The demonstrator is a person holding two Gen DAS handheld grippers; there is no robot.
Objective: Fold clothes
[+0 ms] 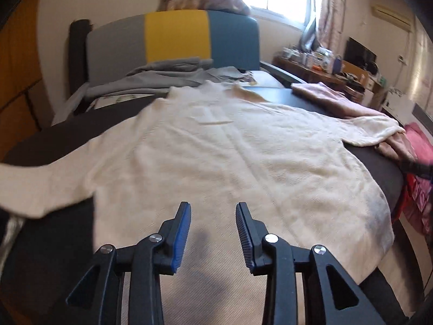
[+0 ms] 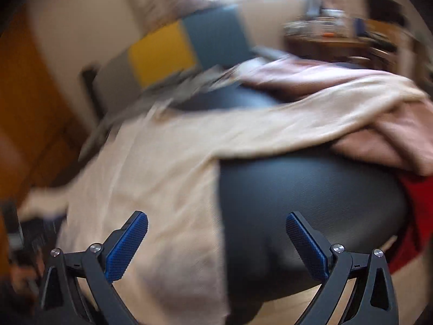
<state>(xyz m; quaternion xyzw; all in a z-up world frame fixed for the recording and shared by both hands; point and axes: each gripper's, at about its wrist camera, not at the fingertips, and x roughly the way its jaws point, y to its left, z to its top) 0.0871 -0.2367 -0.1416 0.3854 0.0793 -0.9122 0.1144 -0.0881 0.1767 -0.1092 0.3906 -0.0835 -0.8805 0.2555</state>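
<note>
A cream sweater (image 1: 216, 157) lies spread flat across a dark worktop (image 1: 62, 132), one sleeve trailing off the left side, the other reaching right onto a pink garment (image 1: 338, 100). The left hand-held gripper (image 1: 213, 208) hangs over the sweater's near hem, jaws apart and empty. Behind stands a chair (image 1: 173, 40) in grey, yellow and teal, draped with grey clothing (image 1: 151, 78). The right hand-held gripper (image 2: 216, 224), jaws spread wide and holding nothing, straddles the sweater's right edge and bare worktop in a motion-blurred view.

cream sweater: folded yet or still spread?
Spread. The cream sweater lies flat on the dark table, sleeves out to both sides, no fold visible.
</note>
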